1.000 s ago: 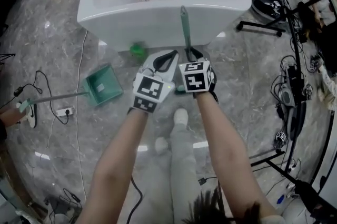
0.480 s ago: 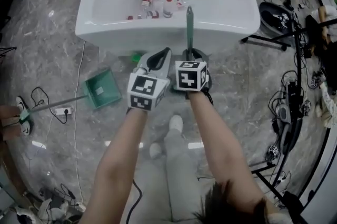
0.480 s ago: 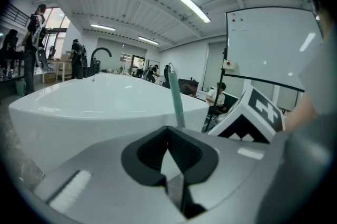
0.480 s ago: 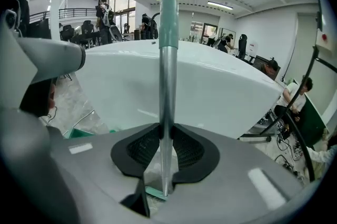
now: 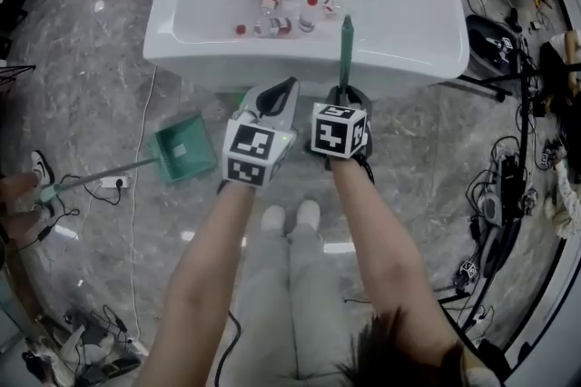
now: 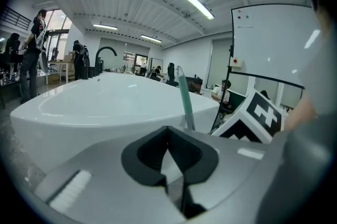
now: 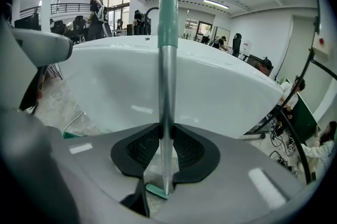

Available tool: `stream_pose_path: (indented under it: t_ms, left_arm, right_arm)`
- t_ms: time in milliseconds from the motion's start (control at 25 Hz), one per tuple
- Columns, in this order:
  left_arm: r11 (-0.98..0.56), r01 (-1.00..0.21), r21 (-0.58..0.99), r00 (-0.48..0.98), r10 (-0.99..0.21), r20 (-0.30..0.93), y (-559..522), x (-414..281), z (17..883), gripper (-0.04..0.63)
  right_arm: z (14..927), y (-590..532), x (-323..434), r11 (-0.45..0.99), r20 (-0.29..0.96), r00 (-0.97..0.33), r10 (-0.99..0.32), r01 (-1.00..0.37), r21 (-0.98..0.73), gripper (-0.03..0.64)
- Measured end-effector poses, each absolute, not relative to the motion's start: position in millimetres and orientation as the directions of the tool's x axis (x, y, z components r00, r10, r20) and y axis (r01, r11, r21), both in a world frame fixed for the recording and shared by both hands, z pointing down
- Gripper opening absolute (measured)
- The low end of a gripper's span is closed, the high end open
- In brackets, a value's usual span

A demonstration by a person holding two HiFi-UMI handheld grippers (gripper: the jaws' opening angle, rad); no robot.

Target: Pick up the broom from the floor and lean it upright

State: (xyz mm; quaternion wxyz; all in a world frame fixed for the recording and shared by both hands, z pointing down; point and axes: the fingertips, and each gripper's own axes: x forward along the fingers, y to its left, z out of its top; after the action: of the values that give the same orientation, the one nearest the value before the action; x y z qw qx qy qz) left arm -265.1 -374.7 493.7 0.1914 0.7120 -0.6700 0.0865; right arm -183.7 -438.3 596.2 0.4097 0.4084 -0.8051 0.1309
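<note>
The broom's silver handle [image 5: 345,58] with its green top grip stands nearly upright in front of the white tub [image 5: 309,67]. My right gripper [image 5: 343,93] is shut on it low down. In the right gripper view the handle [image 7: 167,86] runs straight up between the dark pads [image 7: 141,150], and a teal strip of the broom head [image 7: 157,191] shows below. My left gripper [image 5: 278,96] is beside the right one, just left of the handle, shut with nothing in it. In the left gripper view the handle [image 6: 185,104] rises to the right of the jaws, apart from them.
The tub holds several small bottles [image 5: 286,8]. A green dustpan [image 5: 184,151] with a long handle lies on the marble floor at the left, near a power strip [image 5: 113,183] and a person's hand [image 5: 14,190]. Stands and cables [image 5: 495,213] crowd the right side.
Both grippers and the broom have shifted right and closer to the tub, and the handle stands a little straighter. The person's feet have come together below the grippers.
</note>
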Motion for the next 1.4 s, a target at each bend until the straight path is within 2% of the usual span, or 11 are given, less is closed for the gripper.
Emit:
stream_pose_path:
  t_ms: [120, 200, 280, 520, 720, 800, 920, 1120, 1400]
  left_arm:
    - [-0.042, -0.987, 0.155, 0.101, -0.914, 0.394, -369.3, -267.2, 497.2, -0.002]
    - [-0.054, -0.986, 0.155, 0.112, -0.91, 0.4, -367.1, -266.9, 498.3, -0.002]
    - [-0.065, -0.986, 0.153, 0.123, -0.904, 0.411, -365.9, -268.3, 499.7, -0.002]
    - [-0.062, -0.985, 0.164, 0.127, -0.899, 0.42, -362.2, -274.0, 501.4, -0.002]
    - [-0.087, -0.985, 0.152, 0.144, -0.897, 0.419, -364.2, -269.5, 493.9, -0.002]
    - [-0.096, -0.986, 0.137, 0.146, -0.894, 0.423, -361.6, -268.9, 488.5, -0.002]
    - [-0.09, -0.986, 0.143, 0.143, -0.897, 0.418, -353.0, -267.8, 475.4, -0.002]
    - [-0.06, -0.984, 0.167, 0.125, -0.904, 0.409, -337.2, -267.0, 449.4, -0.002]
    - [-0.045, -0.982, 0.185, 0.116, -0.911, 0.395, -316.4, -252.9, 406.3, 0.0]
  right_arm:
    - [598.6, -436.6, -185.8, 0.634, 0.761, -0.342, -0.551, -0.765, 0.116, 0.091]
    - [600.5, -435.3, -185.6, 0.645, 0.767, -0.355, -0.535, -0.757, 0.1, 0.163]
    - [600.9, -433.9, -186.4, 0.654, 0.772, -0.369, -0.518, -0.752, 0.079, 0.175]
    - [597.7, -424.0, -192.3, 0.717, 0.772, -0.418, -0.478, -0.694, 0.068, 0.281]
    - [582.2, -414.3, -193.1, 0.756, 0.761, -0.463, -0.455, -0.652, 0.056, 0.299]
    - [570.2, -406.8, -193.6, 0.782, 0.751, -0.493, -0.439, -0.621, 0.049, 0.251]
    - [548.8, -392.1, -191.9, 0.819, 0.727, -0.532, -0.435, -0.57, 0.073, 0.143]
    - [512.1, -373.4, -188.6, 0.832, 0.7, -0.574, -0.424, -0.552, 0.051, 0.007]
    - [425.0, -354.6, -187.5, 0.864, 0.606, -0.662, -0.441, -0.497, 0.086, 0.002]
